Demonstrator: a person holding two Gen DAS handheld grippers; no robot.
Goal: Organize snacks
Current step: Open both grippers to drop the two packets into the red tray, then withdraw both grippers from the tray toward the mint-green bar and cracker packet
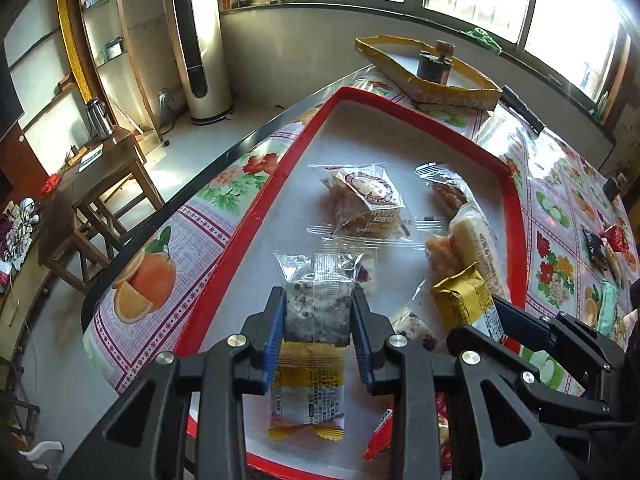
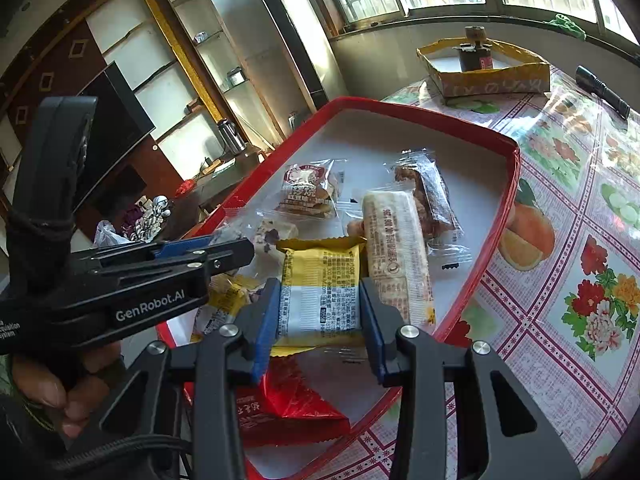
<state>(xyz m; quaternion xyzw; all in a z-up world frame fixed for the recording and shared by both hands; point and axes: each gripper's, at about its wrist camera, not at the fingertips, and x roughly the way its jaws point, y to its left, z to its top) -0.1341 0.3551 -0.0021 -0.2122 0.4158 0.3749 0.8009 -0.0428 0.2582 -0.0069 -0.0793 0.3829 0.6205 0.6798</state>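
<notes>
Left wrist view: each hand-held gripper clamps a snack, the left hand-held gripper (image 1: 318, 316) a clear-wrapped speckled bar (image 1: 316, 312) and the right hand-held gripper (image 2: 320, 312) a yellow packet (image 2: 320, 292), over the half-filled red tray (image 1: 280, 184), with more snacks (image 1: 600, 248) left on the table (image 1: 560, 216).

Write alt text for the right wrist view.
The right gripper is shut on a yellow and white snack packet above a red tray of wrapped snacks. The left gripper reaches in beside it, over a flowered tablecloth.

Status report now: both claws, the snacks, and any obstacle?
Left claw shut on speckled clear-wrapped snack, over red tray. Right claw shut on yellow-white packet. Red packet lies below right claw.
</notes>
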